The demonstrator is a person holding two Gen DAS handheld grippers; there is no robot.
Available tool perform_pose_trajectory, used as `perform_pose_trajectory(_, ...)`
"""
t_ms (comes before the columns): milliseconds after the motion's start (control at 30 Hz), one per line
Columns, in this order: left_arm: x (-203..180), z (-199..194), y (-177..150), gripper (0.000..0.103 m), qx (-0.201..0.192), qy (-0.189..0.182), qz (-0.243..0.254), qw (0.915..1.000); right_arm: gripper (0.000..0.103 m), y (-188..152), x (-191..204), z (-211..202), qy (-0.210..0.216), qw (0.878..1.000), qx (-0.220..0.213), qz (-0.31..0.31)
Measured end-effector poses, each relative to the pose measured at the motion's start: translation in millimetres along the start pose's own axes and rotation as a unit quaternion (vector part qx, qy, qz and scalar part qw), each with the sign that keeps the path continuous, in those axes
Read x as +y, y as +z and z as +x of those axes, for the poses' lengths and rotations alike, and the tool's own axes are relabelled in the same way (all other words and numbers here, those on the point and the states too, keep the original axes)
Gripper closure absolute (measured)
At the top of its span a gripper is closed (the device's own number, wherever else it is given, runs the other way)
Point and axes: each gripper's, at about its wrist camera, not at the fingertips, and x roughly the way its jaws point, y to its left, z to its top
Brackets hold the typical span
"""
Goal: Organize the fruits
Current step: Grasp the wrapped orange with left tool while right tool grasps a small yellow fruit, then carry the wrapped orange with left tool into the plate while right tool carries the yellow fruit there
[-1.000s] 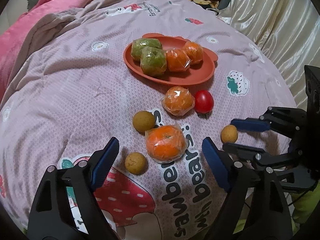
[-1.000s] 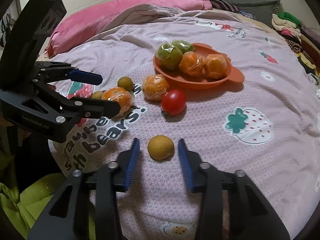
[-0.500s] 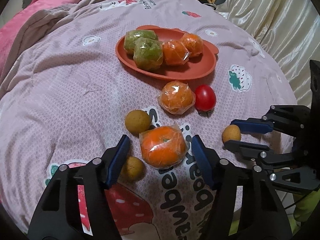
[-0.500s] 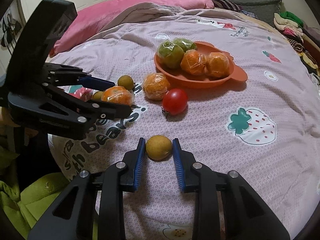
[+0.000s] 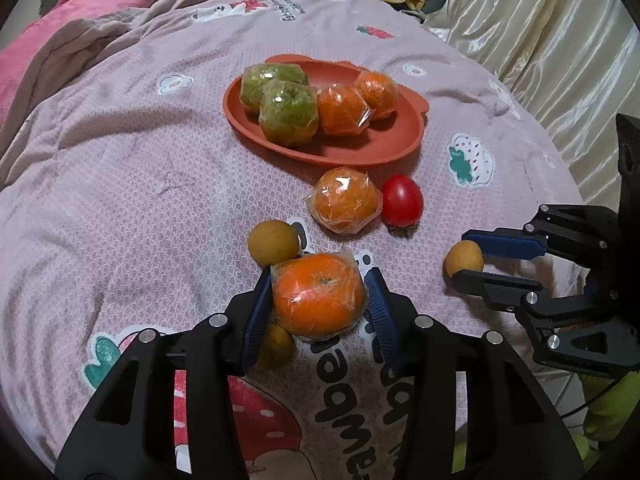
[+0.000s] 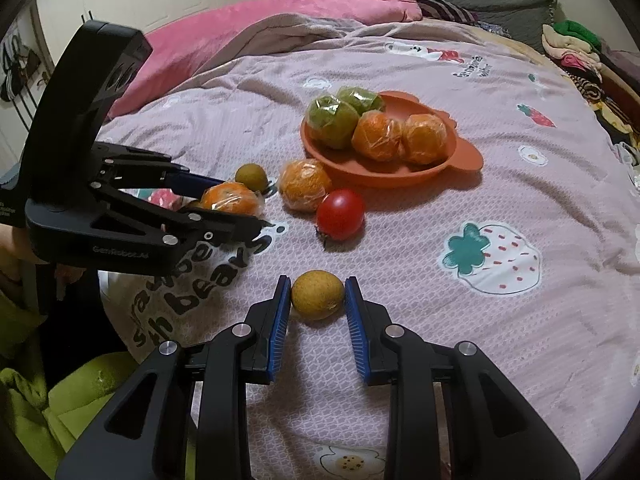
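Left wrist view: left gripper (image 5: 318,298), jaws just closing, pads clamp the wrapped orange (image 5: 319,295) (on the quilt (image 5: 120,184)).
Right gripper (image 6: 317,300): closed on the small yellow-brown fruit (image 6: 317,294), near the tomato (image 6: 340,213).

a bed (image 5: 120,184) under a pale pink quilt printed with strawberries and lettering carries everything. on it lie an orange plate (image 5: 360,152), a wrapped orange (image 5: 344,200) touching a red tomato (image 5: 401,200), another wrapped orange (image 5: 318,296), and three small tan fruits (image 5: 273,242) scattered near them. a pink blanket (image 6: 280,12) lies bunched at the far side.
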Motion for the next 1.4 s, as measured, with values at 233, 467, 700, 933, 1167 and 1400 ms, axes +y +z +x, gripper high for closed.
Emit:
perform_pose_trajectory(233, 3.9, -21.1, 8.2, 0.065, -0.027, -0.010, -0.012, 0.9995, 0.076, 8.3, -6.5, -10.8, -0.007, 1.000, -0.018, 0.005)
perform_pose_trajectory(467, 7.5, -31.7, 25.8, 0.065, -0.043, -0.006, -0.014, 0.9990, 0.076, 19.8, -16.9, -17.7, -0.014, 0.999, -0.036, 0.009)
perform_pose_trajectory(700, 12.7, -30.3, 46.1, 0.065, -0.047, -0.005, -0.016, 0.9988, 0.076, 34.7, -29.9, -21.2, -0.022, 0.998, -0.052, 0.010)
perform_pose_trajectory(933, 5.3, -20.1, 60.4, 0.065, -0.040, -0.010, -0.007, 0.9991, 0.076, 52.5, -45.7, -22.0, -0.033, 0.997, -0.066, 0.012)
perform_pose_trajectory(1167, -6.6, -5.3, 70.9, 0.065, -0.030, -0.012, 0.008, 0.9994, 0.076, 67.5, -61.2, -19.4, -0.040, 0.997, -0.071, 0.014)
perform_pose_trajectory(1400, -14.5, 7.9, 77.1, 0.065, -0.025, -0.002, 0.019, 0.9995, 0.076, 72.2, -73.3, -12.4, -0.039, 0.997, -0.067, 0.019)
